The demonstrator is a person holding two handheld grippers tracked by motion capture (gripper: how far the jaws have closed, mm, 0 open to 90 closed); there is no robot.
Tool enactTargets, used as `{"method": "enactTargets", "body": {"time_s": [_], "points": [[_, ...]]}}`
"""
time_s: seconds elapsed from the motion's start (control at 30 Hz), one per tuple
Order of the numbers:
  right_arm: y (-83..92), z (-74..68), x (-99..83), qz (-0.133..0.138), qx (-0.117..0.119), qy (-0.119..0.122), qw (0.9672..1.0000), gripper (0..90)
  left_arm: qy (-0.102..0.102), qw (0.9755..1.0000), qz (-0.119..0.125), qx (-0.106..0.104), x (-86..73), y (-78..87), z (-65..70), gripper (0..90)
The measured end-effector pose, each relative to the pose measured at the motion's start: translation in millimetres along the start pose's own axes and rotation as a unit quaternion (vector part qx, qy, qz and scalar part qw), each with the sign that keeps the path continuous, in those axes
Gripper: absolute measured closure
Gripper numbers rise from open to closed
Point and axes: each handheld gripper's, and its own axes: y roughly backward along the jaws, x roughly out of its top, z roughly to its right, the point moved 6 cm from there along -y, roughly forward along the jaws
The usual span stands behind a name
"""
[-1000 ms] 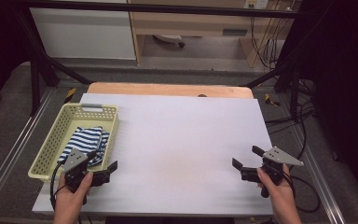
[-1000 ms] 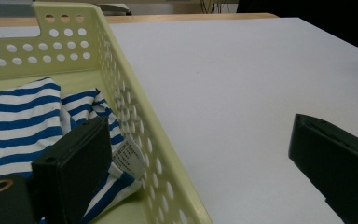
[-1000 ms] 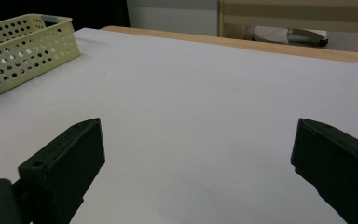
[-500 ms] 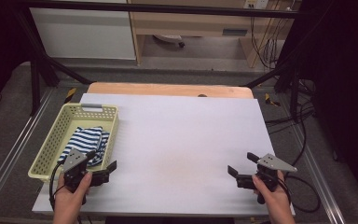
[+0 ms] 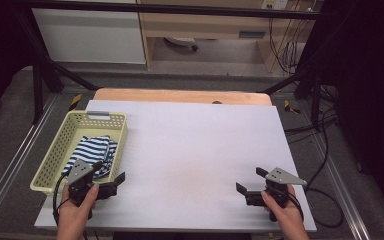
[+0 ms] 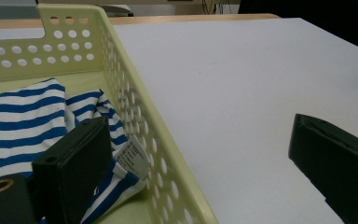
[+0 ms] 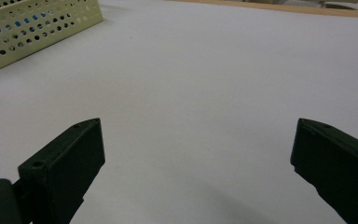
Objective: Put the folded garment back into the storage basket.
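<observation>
Tongs, left gripper [image 5: 109,176]: hand-held, jaws spread wide and grasping nothing. Position: near-left part of the white table [image 5: 195,150], at the near right corner of the basket. In the left gripper view one jaw stands inside the basket over the cloth, the other outside over the table, with the basket's right wall between them.

Tongs, right gripper [image 5: 250,181]: hand-held, jaws likewise spread wide and empty. Position: near-right part of the table, well apart from the basket, low over bare surface.

Item 1, striped cloth [image 5: 91,150]: blue-and-white striped garment, rumpled, lying on the floor of the basket toward its near end. A white care label [image 6: 133,156] shows at a folded edge near the right wall. Handling, by judgement: light, soft and limp; it will drape and stretch when lifted and may catch on the rim. No risk of breakage. Best hold is a raised fold or bunched ridge near the label, pinched through several layers so it does not slide out; a flat single layer gives the jaws little to bite on.

Item 2, basket [image 5: 57,150]: pale yellow plastic, perforated walls, handle slot in the far end. Stands on the left part of the table. Judged light, so it may shift if the cloth drags.
</observation>
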Motion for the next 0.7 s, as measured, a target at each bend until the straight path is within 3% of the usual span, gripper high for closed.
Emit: {"method": "enactTargets", "body": {"time_s": [0.4, 0.7], "points": [[-15.3, -3.2, 6.9, -0.004, 0.012, 0.013, 0.9998, 3.4, -0.001, 1.0, 0.0, 0.001, -0.1, -0.4, 0.3, 6.0], [-31.7, -0.4, 15.0, 0.001, 0.003, 0.019, 0.9998, 3.8, -0.002, 1.0, 0.001, 0.001, 0.1, -0.4, 0.3, 6.0]]}}
